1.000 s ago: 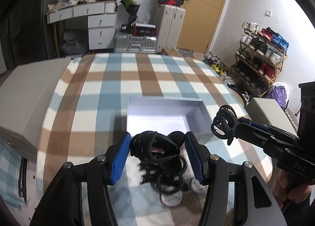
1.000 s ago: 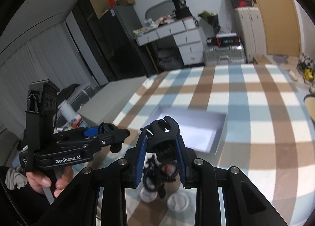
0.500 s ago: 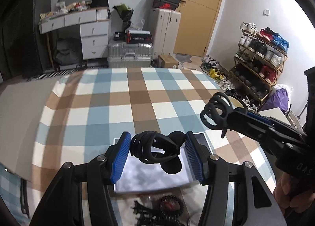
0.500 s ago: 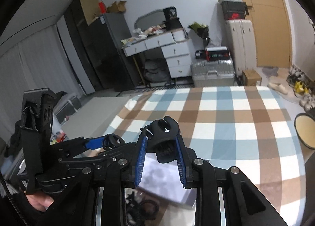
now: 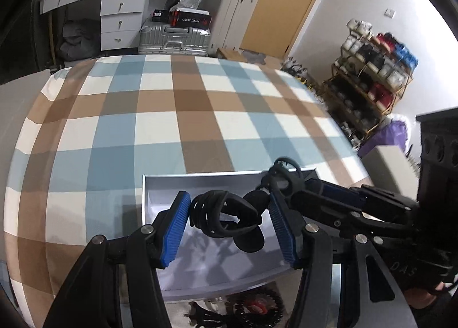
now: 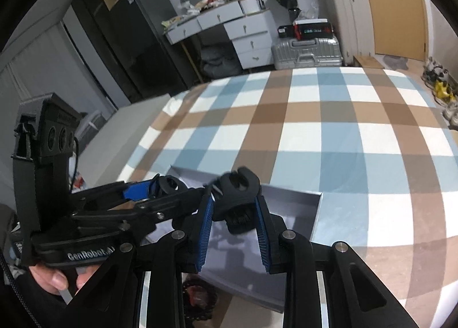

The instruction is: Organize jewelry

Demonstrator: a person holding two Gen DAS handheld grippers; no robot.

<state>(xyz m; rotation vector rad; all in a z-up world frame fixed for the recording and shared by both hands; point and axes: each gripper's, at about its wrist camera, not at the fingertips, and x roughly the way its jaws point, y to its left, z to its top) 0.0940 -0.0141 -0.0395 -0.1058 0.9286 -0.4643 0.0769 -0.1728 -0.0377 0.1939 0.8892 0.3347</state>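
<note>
The left tongs (image 5: pixel 229 225) grasp a black plastic claw hair clip (image 5: pixel 226 218) between 2 blue ribbed pads, above the shallow grey open box (image 5: pixel 200 180) on the blue-and-brown checked cloth (image 5: pixel 160 125). The right tongs (image 6: pixel 233 228) clench a second black claw hair clip (image 6: pixel 237 202) over the same box, just beside the left tongs. Dark beaded bracelets (image 5: pixel 254 303) lie below the tongs.

Both wrist cameras look steeply down along their fingers, close above the grey box (image 5: pixel 200 182), sharing the checked cloth (image 6: pixel 329 133) across mid-frame.
</note>
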